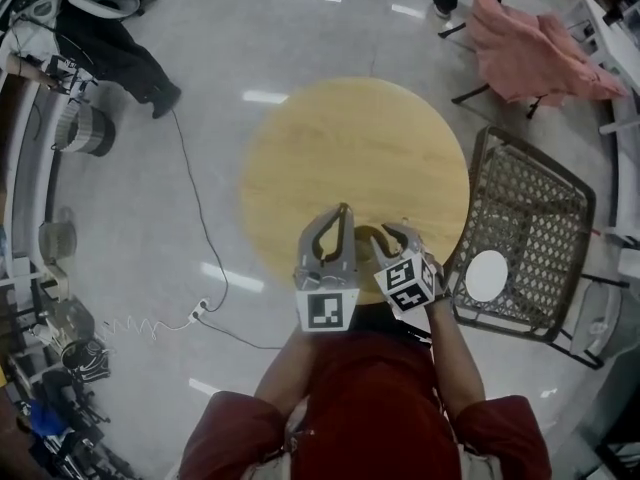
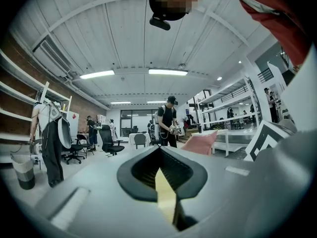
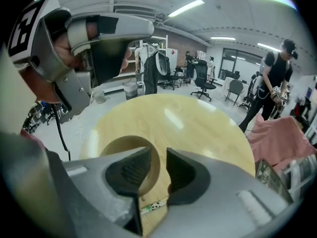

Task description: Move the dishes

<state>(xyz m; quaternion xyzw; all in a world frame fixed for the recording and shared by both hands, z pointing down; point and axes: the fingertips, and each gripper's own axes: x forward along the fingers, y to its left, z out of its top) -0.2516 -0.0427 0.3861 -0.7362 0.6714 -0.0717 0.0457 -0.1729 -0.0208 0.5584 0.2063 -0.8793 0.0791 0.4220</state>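
Quick read of this one; right tool (image 3: 157, 155) is clamped on the wooden bowl (image 3: 123, 146) by its rim, one pad inside the wall and one outside. Makes sense imo bc the bowl's way too wide to span whole; a rim pinch is the only grip that works. Tool's pitched down toward the round worktop (image 1: 355, 148), so the bowl sits low at the near edge, right in front of the person; can't tell if its base touches the wood or hangs just above it. Could be a set-down or a lift; no way to say which.

Left tool (image 1: 345, 212) is just beside it, pointing flat across the worktop w/ jaws together at the tips. Only a thin sliver shows between the pads, and it's wood colour; prob the worktop underneath, not a held thing. Reads as the spare hand parked close by.

Containers: bowl is empty afaict, plain wood inside. The other dish, a white plate (image 1: 487, 275), lies flat on the seat of the woven chair (image 1: 530, 218) just right of the worktop; nothing on it either. Chair seat as a staging spot seems a bit dicey to me, since the plate's off toward one corner. Pink cloth (image 1: 530, 53) is draped further back; not part of this.
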